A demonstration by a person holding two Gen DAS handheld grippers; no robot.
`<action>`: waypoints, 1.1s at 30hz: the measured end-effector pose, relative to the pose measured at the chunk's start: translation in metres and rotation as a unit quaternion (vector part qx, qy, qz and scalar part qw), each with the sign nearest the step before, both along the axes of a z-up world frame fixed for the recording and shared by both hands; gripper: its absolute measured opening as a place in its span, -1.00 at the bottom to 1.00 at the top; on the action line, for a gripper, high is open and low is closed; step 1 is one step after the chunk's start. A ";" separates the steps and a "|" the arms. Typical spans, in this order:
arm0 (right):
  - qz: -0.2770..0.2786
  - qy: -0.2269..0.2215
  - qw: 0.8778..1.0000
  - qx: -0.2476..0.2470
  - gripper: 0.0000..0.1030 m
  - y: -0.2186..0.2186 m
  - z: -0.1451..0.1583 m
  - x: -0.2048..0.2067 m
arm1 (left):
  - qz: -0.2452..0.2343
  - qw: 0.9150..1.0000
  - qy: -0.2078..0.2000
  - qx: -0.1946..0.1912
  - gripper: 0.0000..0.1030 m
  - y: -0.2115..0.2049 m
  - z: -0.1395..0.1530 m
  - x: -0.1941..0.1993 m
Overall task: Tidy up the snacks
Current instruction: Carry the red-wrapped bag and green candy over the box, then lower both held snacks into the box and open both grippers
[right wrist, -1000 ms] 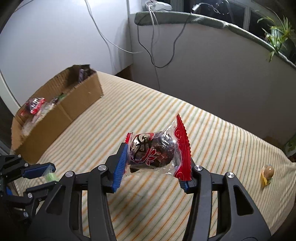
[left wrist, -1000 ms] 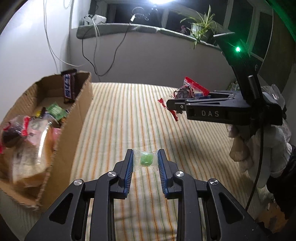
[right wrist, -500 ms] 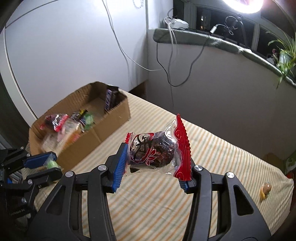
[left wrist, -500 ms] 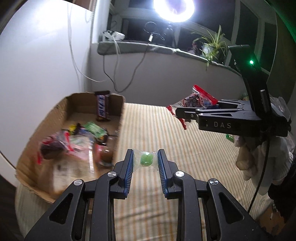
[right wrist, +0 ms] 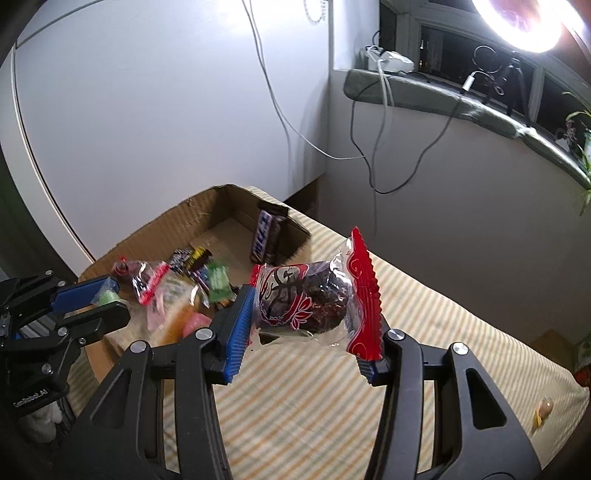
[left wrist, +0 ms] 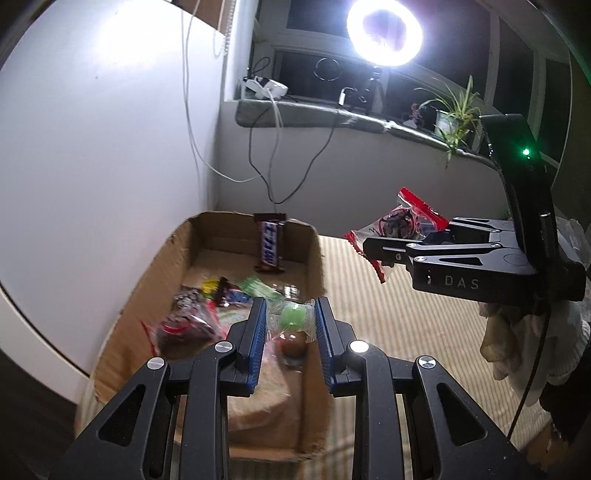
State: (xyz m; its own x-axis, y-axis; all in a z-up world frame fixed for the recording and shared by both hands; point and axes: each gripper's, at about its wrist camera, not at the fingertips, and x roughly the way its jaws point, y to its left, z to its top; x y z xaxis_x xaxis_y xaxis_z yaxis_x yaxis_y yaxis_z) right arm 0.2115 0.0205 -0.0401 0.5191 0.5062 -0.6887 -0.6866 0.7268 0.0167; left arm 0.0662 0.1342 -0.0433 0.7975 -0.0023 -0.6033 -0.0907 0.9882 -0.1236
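My left gripper (left wrist: 290, 326) is shut on a small green candy in clear wrap (left wrist: 292, 318) and holds it above the cardboard box (left wrist: 314, 251), which has several snacks inside. My right gripper (right wrist: 308, 332) is shut on a dark cake in a clear wrapper with red ends (right wrist: 310, 299) and holds it in the air over the striped cloth (right wrist: 443, 332), to the right of the box (right wrist: 155, 225). The right gripper and its cake (left wrist: 400, 221) show in the left wrist view; the left gripper (right wrist: 107, 299) shows in the right wrist view.
A chocolate bar (left wrist: 271, 247) leans upright on the box's far wall. A small wrapped sweet (right wrist: 543, 410) lies on the cloth at the right. A white wall stands left of the box; a sill with cables, a ring light (left wrist: 384, 33) and a plant (left wrist: 454, 110) behind.
Both grippers have risen and moved left toward the box with their snacks still held. The left gripper now hangs over the box's contents instead of the striped cloth.
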 end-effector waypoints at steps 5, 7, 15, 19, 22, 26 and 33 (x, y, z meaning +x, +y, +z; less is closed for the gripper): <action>0.009 0.004 1.000 0.001 -0.01 0.022 -0.001 0.005 | 0.008 1.000 0.001 -0.001 -0.53 0.012 -0.001 0.007; 0.015 0.005 1.000 -0.001 -0.01 0.033 -0.004 0.008 | 0.011 1.000 0.002 -0.002 -0.53 0.015 -0.002 0.010; 0.026 0.019 0.999 -0.002 -0.01 0.063 -0.013 0.018 | 0.016 1.000 0.008 0.001 -0.53 0.027 -0.007 0.020; 0.031 0.025 0.999 -0.008 -0.01 0.074 -0.020 0.022 | 0.017 1.000 0.010 0.004 -0.53 0.028 -0.009 0.023; 0.034 0.029 0.999 -0.012 -0.01 0.081 -0.024 0.025 | 0.016 1.000 0.010 0.003 -0.53 0.029 -0.010 0.023; 0.036 0.035 0.999 -0.013 0.00 0.085 -0.028 0.027 | 0.015 1.000 0.011 0.001 -0.53 0.029 -0.010 0.023; 0.043 0.039 0.998 -0.014 0.01 0.090 -0.030 0.026 | 0.015 1.000 0.012 0.001 -0.51 0.029 -0.009 0.023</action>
